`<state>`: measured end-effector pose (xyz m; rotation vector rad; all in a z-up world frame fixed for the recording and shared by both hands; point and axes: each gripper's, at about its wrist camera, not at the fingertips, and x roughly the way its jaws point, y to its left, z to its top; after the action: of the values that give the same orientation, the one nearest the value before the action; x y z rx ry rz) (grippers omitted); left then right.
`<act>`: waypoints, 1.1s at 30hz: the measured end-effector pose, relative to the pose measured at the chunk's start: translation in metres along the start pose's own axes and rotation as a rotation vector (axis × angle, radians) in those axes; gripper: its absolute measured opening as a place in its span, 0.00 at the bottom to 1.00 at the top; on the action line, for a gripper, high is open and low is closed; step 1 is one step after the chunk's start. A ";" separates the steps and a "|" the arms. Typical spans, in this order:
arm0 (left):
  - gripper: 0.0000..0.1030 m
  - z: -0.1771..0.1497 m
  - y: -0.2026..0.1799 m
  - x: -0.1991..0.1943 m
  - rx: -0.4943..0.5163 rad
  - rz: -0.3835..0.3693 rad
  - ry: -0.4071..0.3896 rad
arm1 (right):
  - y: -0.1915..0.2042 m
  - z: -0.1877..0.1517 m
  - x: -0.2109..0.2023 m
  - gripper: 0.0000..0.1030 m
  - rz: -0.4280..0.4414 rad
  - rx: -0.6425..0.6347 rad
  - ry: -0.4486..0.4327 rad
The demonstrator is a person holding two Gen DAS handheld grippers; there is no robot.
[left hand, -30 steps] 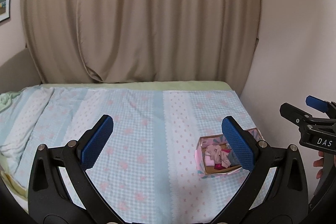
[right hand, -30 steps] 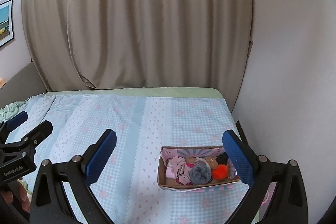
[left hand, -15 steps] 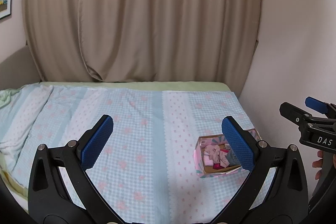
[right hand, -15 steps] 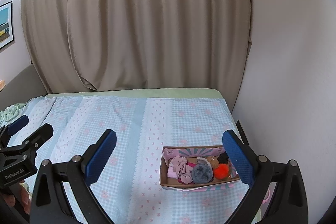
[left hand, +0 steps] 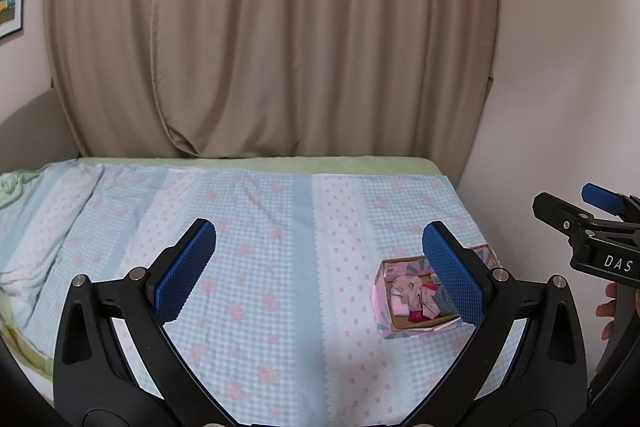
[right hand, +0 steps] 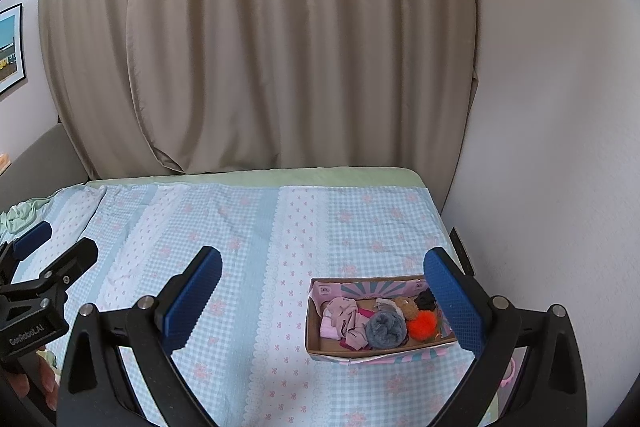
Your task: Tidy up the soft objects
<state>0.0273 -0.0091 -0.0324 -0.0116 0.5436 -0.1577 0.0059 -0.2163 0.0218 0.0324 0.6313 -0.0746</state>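
Box of soft items (right hand: 384,323) lies below right gripper (right hand: 322,293); both grippers wide, left gripper (left hand: 318,267) empty.

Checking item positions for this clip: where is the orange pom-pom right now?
In the right wrist view the orange pom-pom lies inside the cardboard box on the bed, at its right end, beside the grey rolled sock.

Beige pleated curtain (left hand: 280,35) filling twelve o'clock, hanging down to the far edge of the bed. Checked blue-and-pink bedspread (right hand: 248,227) across the middle, over a green sheet (left hand: 280,163) showing at its far edge. Framed picture (right hand: 10,47) at nine o'clock, plain white wall (right hand: 560,107) at three o'clock.
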 end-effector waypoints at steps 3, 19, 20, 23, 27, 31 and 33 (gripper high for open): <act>1.00 0.000 0.002 -0.001 -0.001 0.002 -0.001 | 0.000 0.000 0.000 0.98 -0.001 -0.001 -0.001; 1.00 -0.001 0.000 0.001 0.009 -0.001 0.000 | 0.000 0.002 -0.001 0.98 -0.010 0.006 -0.008; 1.00 -0.001 0.000 0.001 0.010 -0.001 -0.001 | 0.000 0.002 -0.001 0.98 -0.012 0.007 -0.009; 1.00 -0.001 0.000 0.001 0.010 0.002 -0.001 | 0.000 0.002 -0.002 0.98 -0.011 0.007 -0.010; 1.00 0.000 -0.001 0.001 0.014 0.001 0.000 | 0.000 0.002 -0.001 0.98 -0.014 0.007 -0.010; 1.00 0.000 -0.001 0.001 0.017 -0.002 -0.001 | 0.000 0.002 -0.001 0.98 -0.017 0.009 -0.011; 1.00 0.000 -0.002 0.002 0.020 0.001 -0.004 | -0.001 0.002 -0.001 0.98 -0.016 0.009 -0.010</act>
<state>0.0285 -0.0112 -0.0329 0.0079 0.5384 -0.1622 0.0061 -0.2169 0.0244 0.0356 0.6214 -0.0926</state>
